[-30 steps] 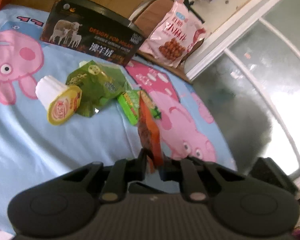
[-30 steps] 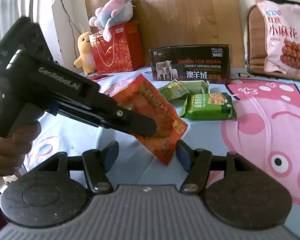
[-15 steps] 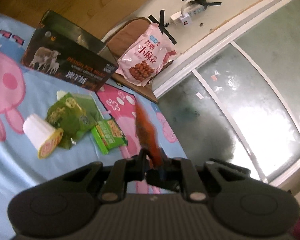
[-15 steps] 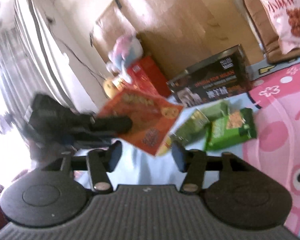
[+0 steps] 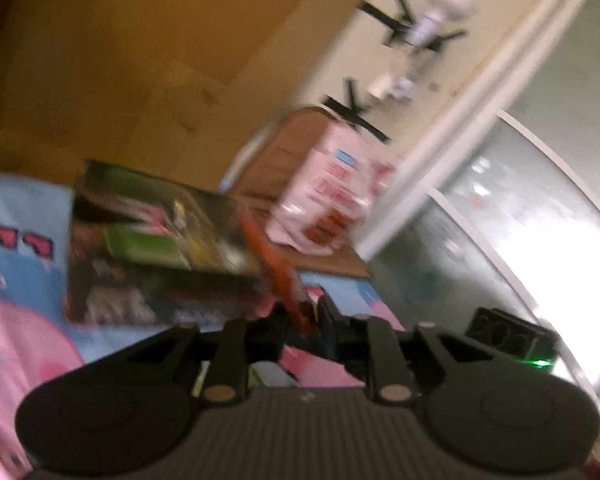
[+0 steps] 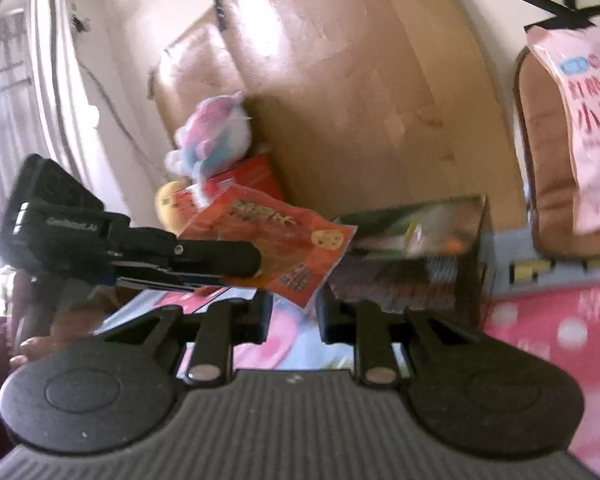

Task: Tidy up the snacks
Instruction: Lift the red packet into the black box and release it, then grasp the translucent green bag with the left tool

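My left gripper [image 5: 302,320] is shut on an orange-red snack packet [image 5: 274,266], seen edge-on in the blurred left wrist view. The right wrist view shows the same packet [image 6: 284,240] flat, held in the air by the left gripper [image 6: 248,262] beside the open dark box [image 6: 416,248]. The dark box [image 5: 156,248] holds green packets [image 5: 148,244]. My right gripper [image 6: 292,312] is open and empty, just below the packet's lower corner.
A pink snack bag [image 5: 328,204] leans on a brown chair [image 6: 540,152] at the back right. A plush toy [image 6: 216,132] sits on a red box [image 6: 244,180] by the wooden board. The blue and pink printed sheet [image 6: 540,332] covers the surface.
My left gripper has lifted the orange-red packet up and carried it toward the dark box. The loose snacks on the sheet have dropped out of view. The right gripper has followed, still open.
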`<move>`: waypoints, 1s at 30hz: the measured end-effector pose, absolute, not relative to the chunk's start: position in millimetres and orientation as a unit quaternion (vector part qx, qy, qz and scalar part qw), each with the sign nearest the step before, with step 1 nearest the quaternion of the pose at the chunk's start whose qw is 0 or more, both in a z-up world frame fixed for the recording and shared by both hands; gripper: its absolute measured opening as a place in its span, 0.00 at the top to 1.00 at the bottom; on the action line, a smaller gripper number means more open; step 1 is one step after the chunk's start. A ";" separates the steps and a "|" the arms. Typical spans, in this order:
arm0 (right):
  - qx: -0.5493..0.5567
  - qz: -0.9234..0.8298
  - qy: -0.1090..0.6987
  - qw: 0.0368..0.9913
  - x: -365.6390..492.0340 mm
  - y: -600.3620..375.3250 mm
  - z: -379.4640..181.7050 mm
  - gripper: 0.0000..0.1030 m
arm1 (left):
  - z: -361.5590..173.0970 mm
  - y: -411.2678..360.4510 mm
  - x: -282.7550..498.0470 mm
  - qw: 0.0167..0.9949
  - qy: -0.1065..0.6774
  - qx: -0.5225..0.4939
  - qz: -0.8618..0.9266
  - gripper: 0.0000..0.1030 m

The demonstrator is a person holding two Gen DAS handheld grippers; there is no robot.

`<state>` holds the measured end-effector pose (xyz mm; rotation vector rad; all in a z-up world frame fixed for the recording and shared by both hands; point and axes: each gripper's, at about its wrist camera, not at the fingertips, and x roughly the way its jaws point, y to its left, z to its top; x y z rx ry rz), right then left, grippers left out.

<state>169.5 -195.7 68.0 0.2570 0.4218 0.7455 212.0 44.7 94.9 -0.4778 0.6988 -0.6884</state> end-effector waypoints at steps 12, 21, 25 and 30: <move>0.125 0.331 0.235 0.905 195.1 -193.1 51.4 0.70 | 86.3 38.1 228.7 0.927 0.317 -0.111 -0.166 0.44; 0.155 0.324 0.335 0.871 157.6 -204.4 14.0 0.72 | 69.8 53.1 131.7 0.891 0.334 -0.203 -0.230 0.44; 0.148 0.329 0.356 0.862 139.1 -196.3 4.9 0.92 | 59.0 54.0 97.5 0.874 0.350 -0.227 -0.249 0.44; 0.161 0.328 0.330 0.870 104.1 -202.0 13.5 0.96 | 44.2 50.3 70.9 0.863 0.369 -0.229 -0.259 0.44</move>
